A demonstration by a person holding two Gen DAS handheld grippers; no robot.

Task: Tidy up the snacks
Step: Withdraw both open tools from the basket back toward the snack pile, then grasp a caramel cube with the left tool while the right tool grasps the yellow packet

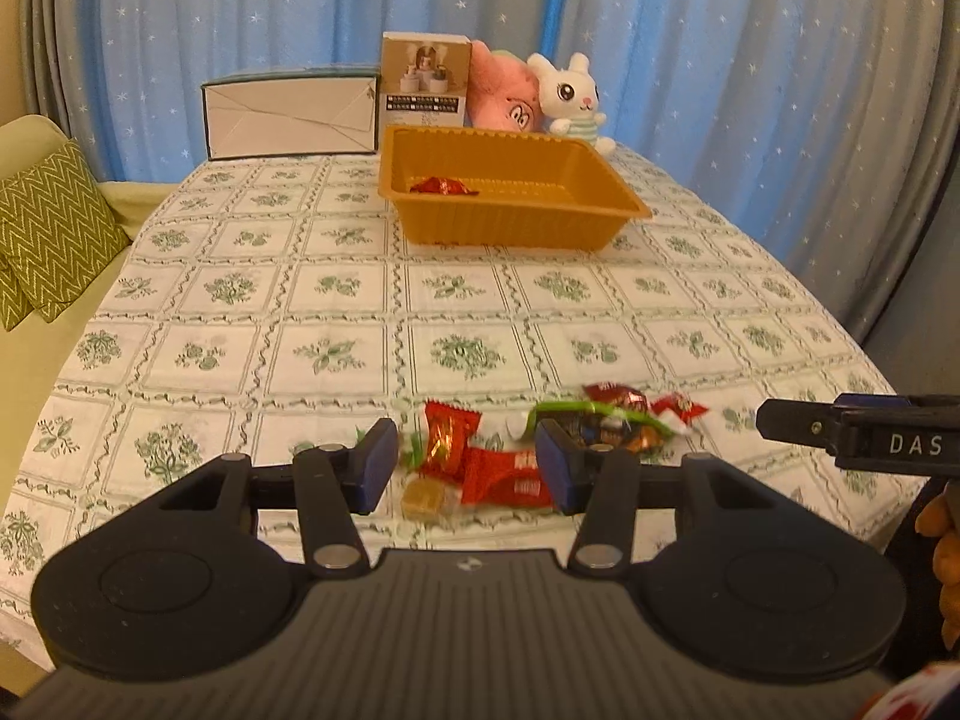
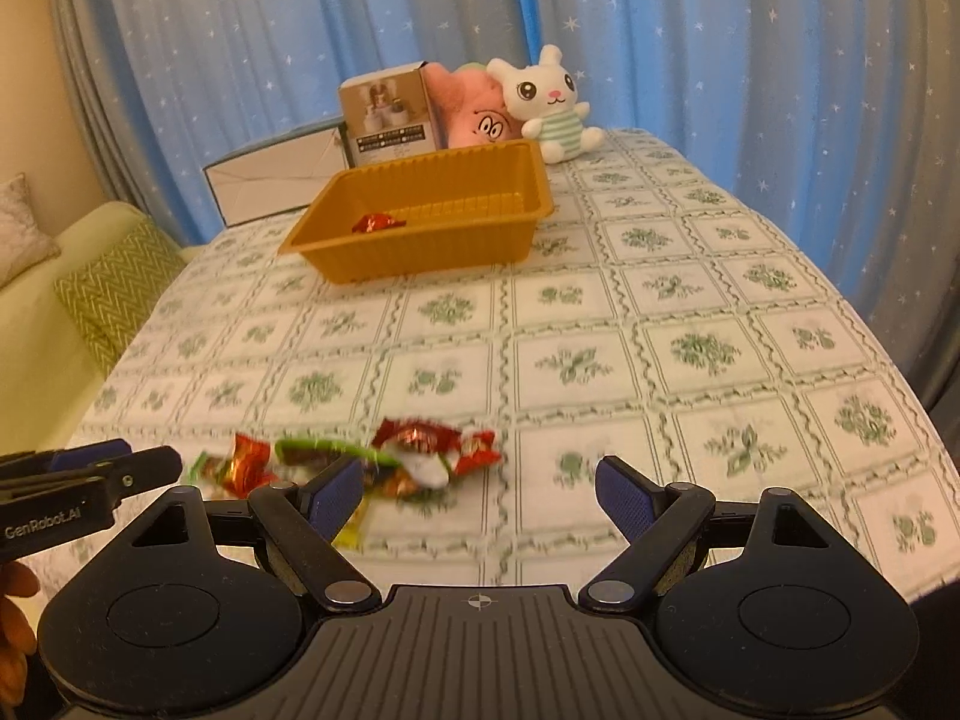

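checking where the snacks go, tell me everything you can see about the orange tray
The orange tray is a rectangular, thin, plastic-looking container with ribbed, outward-sloping walls and a flat flared rim. It sits upright on the floral tablecloth at the far end of the table, just in front of a small box and two plush toys. It is nearly empty: one red wrapped candy lies on its floor. No gripper touches it.

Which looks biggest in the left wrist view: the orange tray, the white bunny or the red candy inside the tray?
1. Orange tray
2. White bunny, though it sits farther back, so it looks smaller than it is
3. Red candy inside the tray
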